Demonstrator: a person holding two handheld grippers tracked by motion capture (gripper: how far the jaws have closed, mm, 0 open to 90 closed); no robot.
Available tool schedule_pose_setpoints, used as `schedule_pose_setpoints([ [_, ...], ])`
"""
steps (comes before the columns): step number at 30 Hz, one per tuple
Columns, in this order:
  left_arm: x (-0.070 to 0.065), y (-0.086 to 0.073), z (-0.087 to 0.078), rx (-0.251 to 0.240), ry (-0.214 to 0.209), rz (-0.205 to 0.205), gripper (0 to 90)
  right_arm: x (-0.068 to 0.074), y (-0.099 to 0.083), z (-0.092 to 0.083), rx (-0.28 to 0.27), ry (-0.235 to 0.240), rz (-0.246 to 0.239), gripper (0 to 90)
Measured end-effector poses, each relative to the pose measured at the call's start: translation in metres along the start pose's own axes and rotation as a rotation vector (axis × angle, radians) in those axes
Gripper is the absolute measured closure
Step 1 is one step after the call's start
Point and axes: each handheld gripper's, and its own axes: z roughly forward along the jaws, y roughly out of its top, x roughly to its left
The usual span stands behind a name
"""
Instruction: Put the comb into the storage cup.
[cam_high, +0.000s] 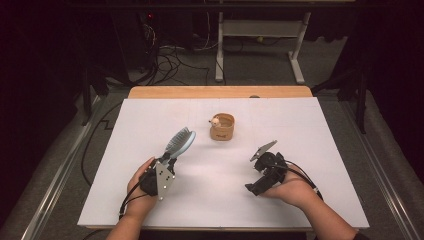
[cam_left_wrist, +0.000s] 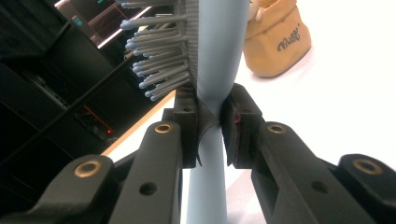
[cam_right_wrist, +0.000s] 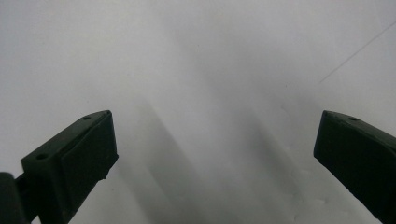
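A: Start with the high view. What have you got?

B: Your left gripper (cam_high: 167, 161) is clenched on the light-blue hairbrush (cam_high: 180, 141), lifted off the white table sheet (cam_high: 310, 125). From the gripper the brush head points toward one o'clock. The tan pouch (cam_high: 222, 126) sits near the middle of the sheet, at about two o'clock from the brush head and apart from it. Your right gripper (cam_high: 257, 172) rests low at the near right, well apart from both.

A: And the left gripper view?

B: The pads clamp the hairbrush (cam_left_wrist: 215, 60) at the narrow neck, just below the bristles (cam_left_wrist: 159, 56). The pouch (cam_left_wrist: 278, 42) shows at one o'clock behind it. I'd judge the brush light and stiff, with a smooth plastic handle that could twist or slide between the pads. You're holding it at the thinnest spot, which keeps the head from swinging much. Keep off the bristles; they flex and give no purchase.

A: The right gripper view?

B: Your right gripper (cam_right_wrist: 215, 158) is released: the jaws stand wide apart over bare sheet (cam_right_wrist: 210, 56), with nothing between them. If you need a second hold, I'd take the handle's tail end.
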Motion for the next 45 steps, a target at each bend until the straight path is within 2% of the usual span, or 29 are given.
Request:
schedule_pose_setpoints([
  [3,0.005,0.000,-0.001,-0.008,-0.005,-0.043,77.4,-0.003,-0.006,-0.001,-0.013,-0.006,0.006,0.2],
  [4,0.008,0.000,-0.002,-0.013,-0.011,-0.080,77.4,-0.004,-0.008,-0.001,-0.020,-0.007,0.010,0.2],
  [5,0.008,0.000,-0.002,-0.013,-0.011,-0.080,77.4,-0.005,-0.010,-0.001,-0.025,-0.010,0.013,0.2],
  [8,0.012,-0.001,-0.002,-0.018,-0.016,-0.121,77.4,-0.007,-0.014,0.000,-0.043,-0.010,0.026,0.2],
  [10,0.015,-0.002,-0.003,-0.022,-0.022,-0.149,77.4,-0.009,-0.021,0.000,-0.087,-0.015,0.040,0.2],
  [11,0.016,-0.002,-0.003,-0.027,-0.026,-0.167,77.4,-0.009,-0.021,0.000,-0.087,-0.015,0.040,0.2],
  [14,0.019,-0.002,-0.003,-0.035,-0.034,-0.196,77.5,-0.011,-0.029,-0.001,-0.138,-0.018,0.060,0.2],
  [19,0.021,-0.003,-0.003,-0.032,-0.040,-0.223,77.4,-0.014,-0.040,-0.001,-0.227,-0.046,0.087,0.2],
  [28,0.025,-0.004,-0.004,-0.039,-0.057,-0.268,77.4,-0.013,-0.053,0.004,-0.380,-0.057,0.140,0.2],
  [31,0.027,-0.005,-0.004,-0.041,-0.070,-0.295,77.4,-0.012,-0.056,0.005,-0.439,-0.057,0.159,0.2],
  [32,0.027,-0.005,-0.004,-0.041,-0.070,-0.295,77.4,-0.012,-0.056,0.005,-0.439,-0.057,0.159,0.2],
  [39,0.029,-0.005,-0.005,-0.045,-0.093,-0.321,77.5,-0.011,-0.061,0.005,-0.551,-0.040,0.201,0.3],
  [45,0.031,-0.006,-0.005,-0.049,-0.108,-0.345,77.4,-0.010,-0.066,0.003,-0.628,-0.054,0.218,0.3],
])
